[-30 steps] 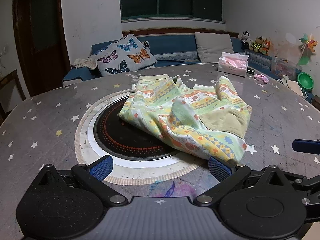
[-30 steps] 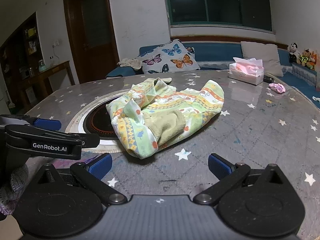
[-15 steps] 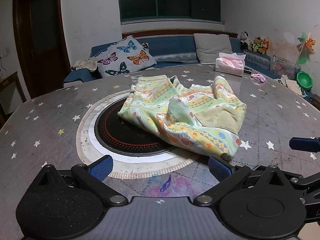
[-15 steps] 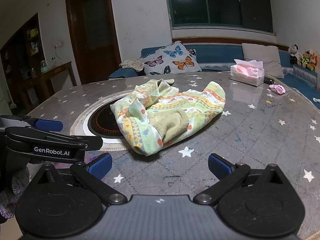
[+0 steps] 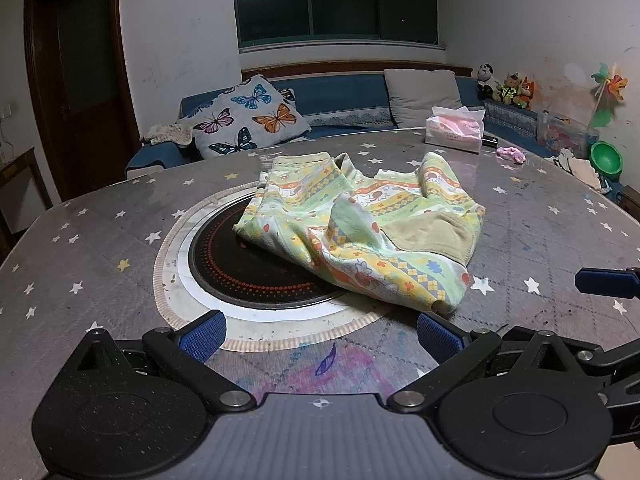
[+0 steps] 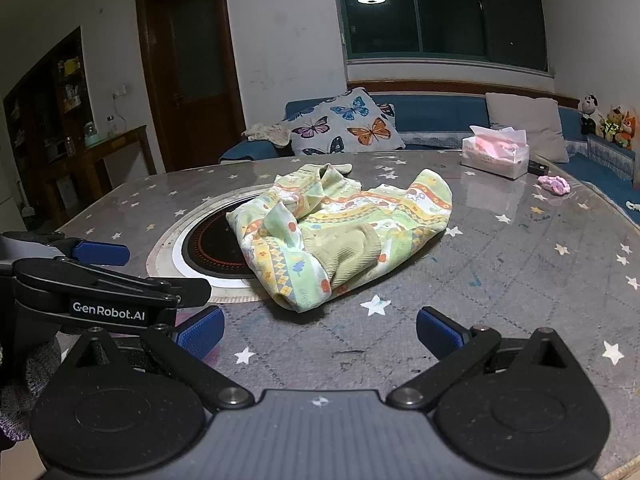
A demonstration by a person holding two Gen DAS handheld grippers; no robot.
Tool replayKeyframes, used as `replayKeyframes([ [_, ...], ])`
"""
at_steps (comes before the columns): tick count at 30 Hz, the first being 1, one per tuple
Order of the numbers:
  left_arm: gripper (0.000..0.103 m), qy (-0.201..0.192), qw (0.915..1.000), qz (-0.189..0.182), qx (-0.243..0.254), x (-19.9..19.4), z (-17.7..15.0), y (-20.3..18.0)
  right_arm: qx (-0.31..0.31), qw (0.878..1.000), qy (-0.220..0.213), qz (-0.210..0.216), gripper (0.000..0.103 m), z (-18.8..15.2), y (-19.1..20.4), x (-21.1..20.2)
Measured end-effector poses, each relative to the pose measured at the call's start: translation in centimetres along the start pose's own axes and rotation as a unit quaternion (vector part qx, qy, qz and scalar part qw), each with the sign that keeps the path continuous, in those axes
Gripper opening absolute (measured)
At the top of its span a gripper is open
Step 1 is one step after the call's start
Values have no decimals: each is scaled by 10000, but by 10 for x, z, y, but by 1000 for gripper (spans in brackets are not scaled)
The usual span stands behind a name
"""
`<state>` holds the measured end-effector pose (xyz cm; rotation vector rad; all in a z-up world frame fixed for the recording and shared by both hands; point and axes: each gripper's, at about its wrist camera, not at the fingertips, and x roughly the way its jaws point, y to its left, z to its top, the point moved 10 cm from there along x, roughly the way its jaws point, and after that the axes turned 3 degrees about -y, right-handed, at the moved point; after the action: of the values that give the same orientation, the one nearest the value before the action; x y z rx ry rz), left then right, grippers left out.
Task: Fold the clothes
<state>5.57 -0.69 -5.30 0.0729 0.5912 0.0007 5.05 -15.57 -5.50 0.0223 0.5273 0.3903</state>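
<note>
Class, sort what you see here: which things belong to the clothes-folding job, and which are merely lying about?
Belongs to the job:
patterned garment, crumpled on the table
left hand-held gripper, open
right hand-held gripper, open

Just lying about:
tissue box
pink scrunchie
butterfly cushion

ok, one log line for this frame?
phase: pre-grasp | left gripper: open, empty | right gripper: open, empty | garment: crumpled on table, partly over round inset

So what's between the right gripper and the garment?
Only bare star-print tabletop lies between the right gripper and the garment, seen in the right wrist view.
</note>
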Motion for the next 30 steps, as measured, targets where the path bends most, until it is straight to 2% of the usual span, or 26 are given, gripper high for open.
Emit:
replayKeyframes([
  [30, 103, 57, 10000, -23, 26, 3, -3, -2, -40, 9999, 83, -50, 103, -2, -1, 3],
])
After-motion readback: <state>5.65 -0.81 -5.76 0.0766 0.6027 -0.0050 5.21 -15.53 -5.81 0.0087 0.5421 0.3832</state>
